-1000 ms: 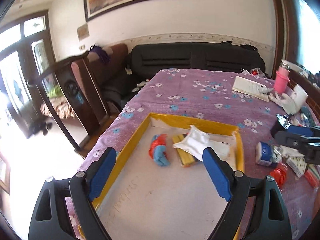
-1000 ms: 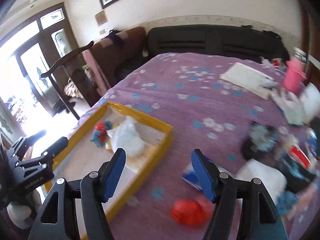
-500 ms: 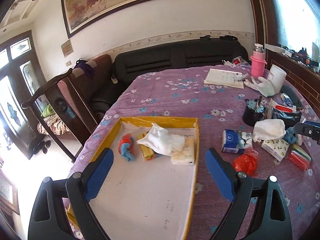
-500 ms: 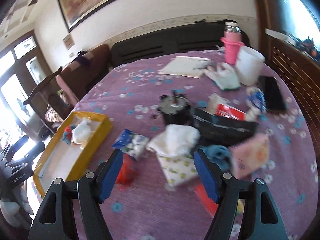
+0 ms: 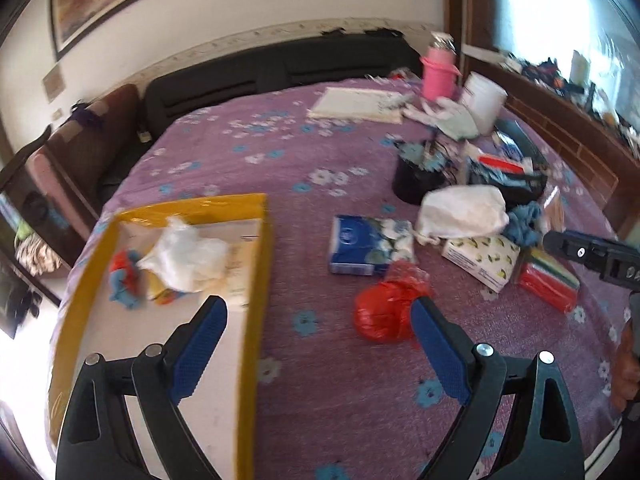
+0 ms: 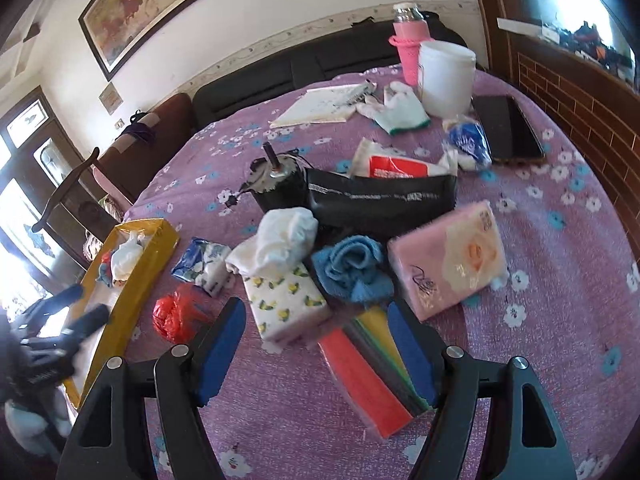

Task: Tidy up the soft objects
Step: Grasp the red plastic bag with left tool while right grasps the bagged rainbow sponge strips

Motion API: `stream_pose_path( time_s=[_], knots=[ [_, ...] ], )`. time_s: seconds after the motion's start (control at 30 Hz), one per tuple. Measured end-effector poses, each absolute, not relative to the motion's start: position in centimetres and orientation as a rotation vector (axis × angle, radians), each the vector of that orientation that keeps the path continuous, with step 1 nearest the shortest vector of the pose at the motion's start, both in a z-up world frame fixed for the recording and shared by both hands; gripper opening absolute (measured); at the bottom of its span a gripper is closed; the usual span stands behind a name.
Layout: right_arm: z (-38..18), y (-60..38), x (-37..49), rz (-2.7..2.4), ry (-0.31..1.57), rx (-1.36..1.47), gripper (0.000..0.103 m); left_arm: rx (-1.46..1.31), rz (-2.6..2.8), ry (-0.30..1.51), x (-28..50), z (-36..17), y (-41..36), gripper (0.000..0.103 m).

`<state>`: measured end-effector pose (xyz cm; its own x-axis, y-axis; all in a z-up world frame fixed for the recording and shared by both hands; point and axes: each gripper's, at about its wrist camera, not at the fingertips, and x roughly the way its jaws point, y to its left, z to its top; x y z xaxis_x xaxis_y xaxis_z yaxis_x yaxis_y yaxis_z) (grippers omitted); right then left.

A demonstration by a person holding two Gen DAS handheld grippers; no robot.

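Observation:
A yellow-rimmed tray (image 5: 262, 240) (image 6: 160, 240) holds a white cloth (image 5: 184, 258), a red-and-blue soft toy (image 5: 124, 280) and a yellow item. My left gripper (image 5: 318, 344) is open and empty, over the tray's right rim, with a crumpled red bag (image 5: 386, 308) (image 6: 176, 312) by its right finger. My right gripper (image 6: 316, 344) is open and empty, its fingers either side of a stack of coloured cloths (image 6: 372, 368). Just beyond lie a lemon-print tissue pack (image 6: 284, 306), a blue towel (image 6: 352, 268), a white cloth (image 6: 280, 240) and a pink tissue pack (image 6: 448, 260).
On the purple flowered tablecloth (image 6: 560, 320) stand a blue tissue pack (image 5: 368, 246), a black motor (image 6: 276, 188), a black pouch (image 6: 380, 200), a phone (image 6: 508, 128), a white tub (image 6: 446, 76), a pink bottle (image 6: 410, 50), gloves and a notebook (image 6: 320, 106). Sofa and chairs stand behind.
Both grippers have swung right. The left went from over the tray to its right rim near the red bag. The right moved in low over the coloured cloth stack.

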<state>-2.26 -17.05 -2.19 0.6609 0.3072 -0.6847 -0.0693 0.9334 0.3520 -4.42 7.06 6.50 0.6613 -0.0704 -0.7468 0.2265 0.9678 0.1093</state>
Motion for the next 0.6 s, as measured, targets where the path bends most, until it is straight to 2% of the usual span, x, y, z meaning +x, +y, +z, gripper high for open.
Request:
stream_pose_path(
  time_s=[0.27, 0.53, 0.57, 0.6],
  knots=[
    [-3.4, -19.8, -2.9, 0.191, 0.881, 0.269, 0.078, 0.274, -0.199, 0.923, -1.0, 2.4, 3.1, 0.092],
    [-6.0, -17.0, -2.4, 0.242, 0.979, 0.130, 0.078, 0.258, -0.239, 0.988, 0.1, 0.0, 1.9, 0.092],
    [-6.1, -16.4, -2.4, 0.241, 0.982, 0.104, 0.078, 0.251, -0.239, 0.981, 0.0, 0.0, 1.9, 0.090],
    [-6.1, -15.9, -2.4, 0.237, 0.982, 0.077, 0.078, 0.236, -0.252, 0.982, -0.2, 0.1, 2.1, 0.075]
  ],
)
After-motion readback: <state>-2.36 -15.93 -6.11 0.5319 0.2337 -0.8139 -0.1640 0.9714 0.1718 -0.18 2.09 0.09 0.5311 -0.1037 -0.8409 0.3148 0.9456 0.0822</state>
